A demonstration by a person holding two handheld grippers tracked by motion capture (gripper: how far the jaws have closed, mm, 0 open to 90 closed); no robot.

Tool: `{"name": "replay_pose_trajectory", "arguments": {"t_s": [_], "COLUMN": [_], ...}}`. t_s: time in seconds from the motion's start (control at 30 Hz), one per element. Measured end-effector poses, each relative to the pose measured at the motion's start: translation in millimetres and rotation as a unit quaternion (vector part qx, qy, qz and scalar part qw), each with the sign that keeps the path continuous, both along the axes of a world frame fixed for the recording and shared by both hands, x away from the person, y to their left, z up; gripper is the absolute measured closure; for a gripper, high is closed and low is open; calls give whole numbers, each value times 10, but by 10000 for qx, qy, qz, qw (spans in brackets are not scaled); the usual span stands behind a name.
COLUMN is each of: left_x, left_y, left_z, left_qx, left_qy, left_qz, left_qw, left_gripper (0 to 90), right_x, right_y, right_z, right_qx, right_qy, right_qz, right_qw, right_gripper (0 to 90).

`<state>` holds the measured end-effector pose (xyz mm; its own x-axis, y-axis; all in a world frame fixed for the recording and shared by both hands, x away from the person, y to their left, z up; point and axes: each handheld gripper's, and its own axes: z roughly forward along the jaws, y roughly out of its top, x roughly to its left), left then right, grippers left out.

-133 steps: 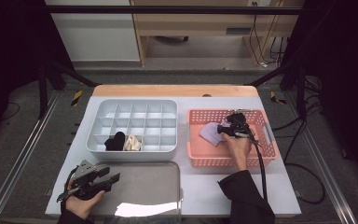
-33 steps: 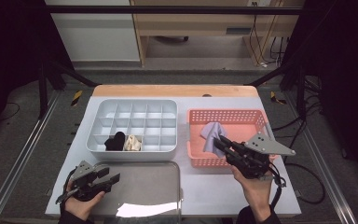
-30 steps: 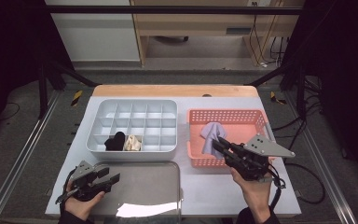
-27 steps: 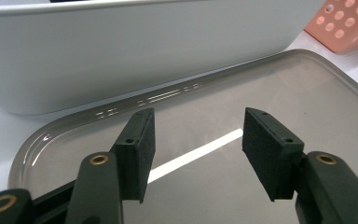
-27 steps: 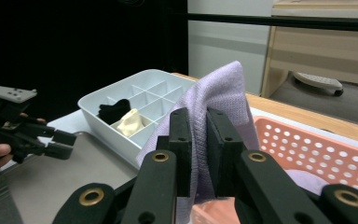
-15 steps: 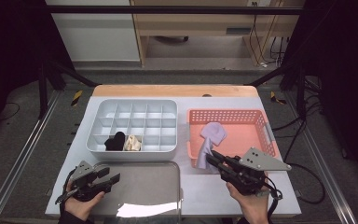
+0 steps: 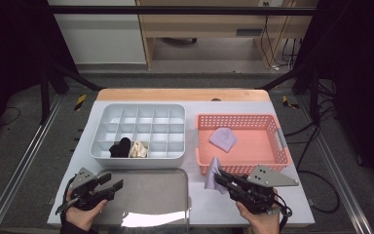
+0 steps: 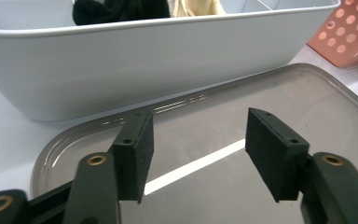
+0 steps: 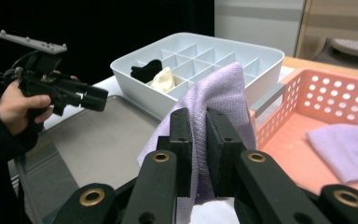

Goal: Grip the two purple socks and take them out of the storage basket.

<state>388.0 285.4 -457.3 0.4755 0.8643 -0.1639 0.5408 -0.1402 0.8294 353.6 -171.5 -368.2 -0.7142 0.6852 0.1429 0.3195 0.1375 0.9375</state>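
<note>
Left hand-held gripper (image 7: 108, 186): hovering near the front-left corner of the counter (image 7: 199, 100), its jaws standing wide with nothing between them; they have just been opening a little further, and in the left gripper view they are framing bare tray surface.

Grey flat metal tray (image 7: 151, 195): lying along the front edge of the counter, just in front of the organiser, with nothing lying on it.

White plastic divided organiser box (image 7: 139, 156): sitting toward the left of the counter; a black rolled sock (image 7: 121, 147) and a cream rolled sock (image 7: 138, 149) are filling two neighbouring front-row compartments.

Lilac knitted sock (image 7: 213, 174): hanging, pinched near its middle, from the right gripper's tips, just in front of the basket's front-left corner and above the bare counter; its long axis is running roughly up and down, both ends drooping.

Right hand-held gripper (image 7: 221, 179): gripping the lilac sock with its jaws nearly closed, the fabric squeezed between the pads, as the right gripper view is showing.

Key relation: judging from this, the tray is lying to the left of the dangling sock, and the right hand is already carrying it, so the coming move is probably going leftward onto the tray, where the left gripper is waiting close by.

Coral perforated plastic basket (image 7: 277, 141): sitting toward the right of the counter, holding a second lilac sock (image 7: 223, 139), folded.
</note>
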Motion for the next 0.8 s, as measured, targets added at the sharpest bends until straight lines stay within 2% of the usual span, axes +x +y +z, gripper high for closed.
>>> {"name": "replay_pose_trajectory", "arguments": {"t_s": [0.23,0.37,0.53,0.67,0.8], "left_x": [6,5,17,41,51], "left_y": [8,21,37,37,23], "left_z": [-1,12,11,1,-11], "left_qx": [36,35,52,22,21], "left_qy": [62,64,125,333,408], "left_qz": [27,58,57,-83,-81], "left_qw": [10000,10000,9999,9994,9991], "left_gripper": [386,388,362,328,304], "right_x": [-24,18,78,120,168], "right_y": [-10,11,73,60,53], "right_z": [-122,-285,-489,-589,-725], "right_qx": [-39,-148,-382,-462,-640], "right_qy": [218,473,799,943,1168], "right_qz": [41,48,79,12,-54], "right_qw": [9997,9988,9960,9945,9911], "right_gripper": [817,817,817,817,816]}}
